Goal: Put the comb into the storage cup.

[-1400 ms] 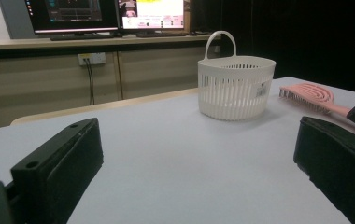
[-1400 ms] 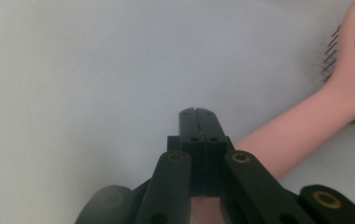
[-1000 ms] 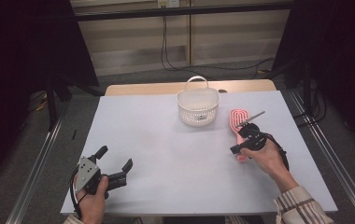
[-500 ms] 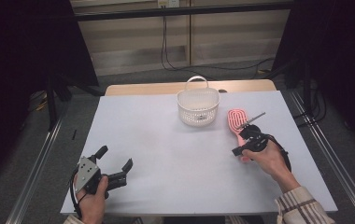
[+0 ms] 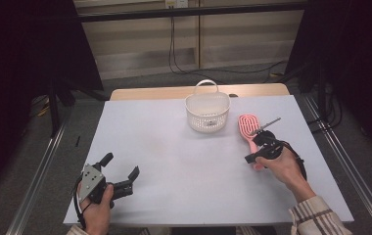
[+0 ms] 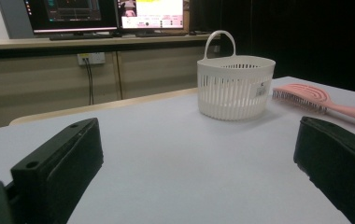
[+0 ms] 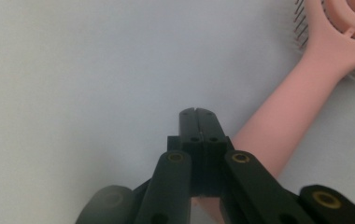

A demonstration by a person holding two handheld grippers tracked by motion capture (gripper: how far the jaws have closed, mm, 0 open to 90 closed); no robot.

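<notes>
A pink hairbrush (image 5: 248, 126) lies on the white table right of a white slotted basket (image 5: 207, 112). My right gripper (image 5: 255, 152) hovers over the brush's handle, jaws pressed flat together. In the right gripper view the shut jaws (image 7: 197, 112) point at bare table, and the pink handle (image 7: 297, 93) runs past them on the right, not between them. My left gripper (image 5: 120, 165) rests at the near left corner, jaws wide open and empty. From the left gripper view (image 6: 196, 140) the basket (image 6: 235, 88) and brush (image 6: 306, 95) lie far ahead.
The table (image 5: 174, 147) is covered in white, with a wooden strip along its far edge. Metal rails run along both sides on the floor. Cables hang behind the table, and monitors (image 6: 105, 14) stand on a shelf beyond it.
My right hand has shifted slightly over the brush handle. The brush head has edged a little left. The left gripper has stayed put.
</notes>
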